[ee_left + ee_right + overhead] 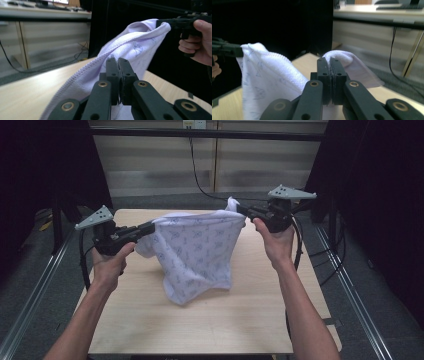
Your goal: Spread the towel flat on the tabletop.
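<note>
Lifting looks like the step in hand: left gripper (150,227) and right gripper (243,211) each pinch a top corner of the white towel (197,251), its hem brushing the surface (210,325) near centre; next, judge spreading it taut.

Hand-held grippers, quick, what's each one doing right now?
Left hand-held gripper: closed on the white towel.
Right hand-held gripper: closed on the same towel.

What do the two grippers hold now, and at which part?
Both hold the white towel: left gripper and right gripper are each shut on an end of its top edge; the rest hangs down.
</note>
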A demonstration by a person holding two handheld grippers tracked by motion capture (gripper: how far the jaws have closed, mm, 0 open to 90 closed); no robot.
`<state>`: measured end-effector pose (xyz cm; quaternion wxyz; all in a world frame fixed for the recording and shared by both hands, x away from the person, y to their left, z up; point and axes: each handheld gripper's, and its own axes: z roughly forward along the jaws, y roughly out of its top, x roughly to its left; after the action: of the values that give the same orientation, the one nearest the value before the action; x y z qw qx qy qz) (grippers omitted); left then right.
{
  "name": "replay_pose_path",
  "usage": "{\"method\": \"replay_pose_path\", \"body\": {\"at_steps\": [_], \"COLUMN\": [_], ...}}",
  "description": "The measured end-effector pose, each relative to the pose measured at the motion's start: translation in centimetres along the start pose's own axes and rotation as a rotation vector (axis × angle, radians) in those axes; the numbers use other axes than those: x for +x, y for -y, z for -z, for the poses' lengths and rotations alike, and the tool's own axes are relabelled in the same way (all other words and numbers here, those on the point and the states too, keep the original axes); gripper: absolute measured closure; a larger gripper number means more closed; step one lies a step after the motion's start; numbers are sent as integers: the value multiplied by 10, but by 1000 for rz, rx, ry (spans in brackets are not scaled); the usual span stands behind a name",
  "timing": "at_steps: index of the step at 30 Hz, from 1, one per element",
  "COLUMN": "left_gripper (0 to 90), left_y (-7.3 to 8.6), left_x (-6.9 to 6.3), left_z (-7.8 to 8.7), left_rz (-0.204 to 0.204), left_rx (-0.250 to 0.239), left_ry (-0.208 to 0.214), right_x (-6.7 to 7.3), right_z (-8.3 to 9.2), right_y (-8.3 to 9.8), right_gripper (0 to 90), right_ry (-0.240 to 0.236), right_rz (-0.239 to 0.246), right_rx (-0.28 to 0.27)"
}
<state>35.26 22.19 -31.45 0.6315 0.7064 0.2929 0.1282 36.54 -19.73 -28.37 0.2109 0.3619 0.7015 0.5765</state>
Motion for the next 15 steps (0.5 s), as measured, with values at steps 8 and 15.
{"method": "replay_pose_path", "body": {"at_steps": [8,15], "left_gripper": [882,881], "left_y": [38,120], "left_x": [-16,-28], "left_z": [9,-3], "left_rz": [-5,44], "left_rx": [59,236], "left_ry": [53,110], "right_x": [15,21], "right_z": [25,44], "right_y": [34,122], "right_gripper": [880,879], "right_ry": [-34,-47], "right_rz": [5,-80], "right_rx": [-24,54]}}
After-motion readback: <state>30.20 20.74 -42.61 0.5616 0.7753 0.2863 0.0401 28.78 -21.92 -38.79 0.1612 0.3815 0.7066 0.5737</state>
